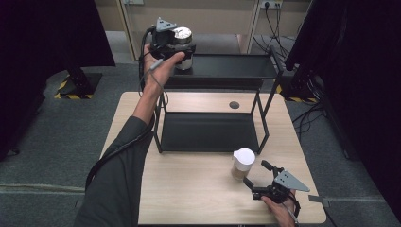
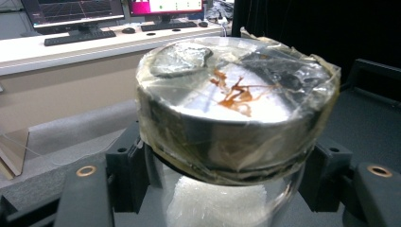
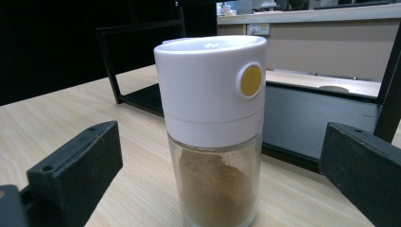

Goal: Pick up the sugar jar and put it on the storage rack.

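High view, nearest me: my right gripper point(image 1: 259, 178) rests on the counter point(image 1: 198, 198), jaws wide open, just short of the white-capped spice shaker point(image 1: 242, 164) between them, untouched. Farther off, my left gripper point(image 1: 176, 43) clamps a foil-topped glass jar point(image 1: 183, 39) at the black rack's point(image 1: 213, 101) top shelf.

Between the left jaws a glossy metal lid point(image 2: 236, 101) is shining under crinkled clear film; between the right jaws, a smooth white plastic cap point(image 3: 210, 90) is topping clear glass
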Available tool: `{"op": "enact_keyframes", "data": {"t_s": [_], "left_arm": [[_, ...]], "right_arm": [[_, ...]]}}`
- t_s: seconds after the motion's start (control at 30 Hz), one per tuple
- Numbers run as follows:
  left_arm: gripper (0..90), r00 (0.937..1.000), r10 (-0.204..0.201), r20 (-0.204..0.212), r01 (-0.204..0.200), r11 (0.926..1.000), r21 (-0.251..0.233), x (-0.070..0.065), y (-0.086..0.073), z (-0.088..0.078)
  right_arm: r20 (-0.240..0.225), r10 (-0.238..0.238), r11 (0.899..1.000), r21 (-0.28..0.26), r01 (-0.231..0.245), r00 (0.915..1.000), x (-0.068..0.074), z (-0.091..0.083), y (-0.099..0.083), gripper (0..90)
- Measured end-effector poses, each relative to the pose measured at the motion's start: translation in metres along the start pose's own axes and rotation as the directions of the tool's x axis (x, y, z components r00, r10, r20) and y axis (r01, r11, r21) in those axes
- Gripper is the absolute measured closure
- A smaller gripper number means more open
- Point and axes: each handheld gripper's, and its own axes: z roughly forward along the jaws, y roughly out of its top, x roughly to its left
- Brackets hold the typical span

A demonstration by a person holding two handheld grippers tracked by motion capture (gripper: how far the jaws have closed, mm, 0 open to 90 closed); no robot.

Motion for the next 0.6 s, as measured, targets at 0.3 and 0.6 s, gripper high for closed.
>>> {"op": "enact_keyframes", "data": {"t_s": [0.3,0.6], "left_arm": [[30.8,1.0000,-0.003,-0.002,0.003,0.9999,0.010,0.0008,-0.0035,0.0051],[24.9,0.9990,-0.039,-0.020,0.039,0.9992,0.009,-0.0008,-0.0062,0.0065]], "right_arm": [[-0.001,0.001,1.000,0.000,-0.001,1.0000,-0.0001,0.0002,-0.0002,0.5],[-0.003,0.001,1.000,0.002,-0.001,1.0000,0.0003,0.0004,-0.0001,0.6]]}}
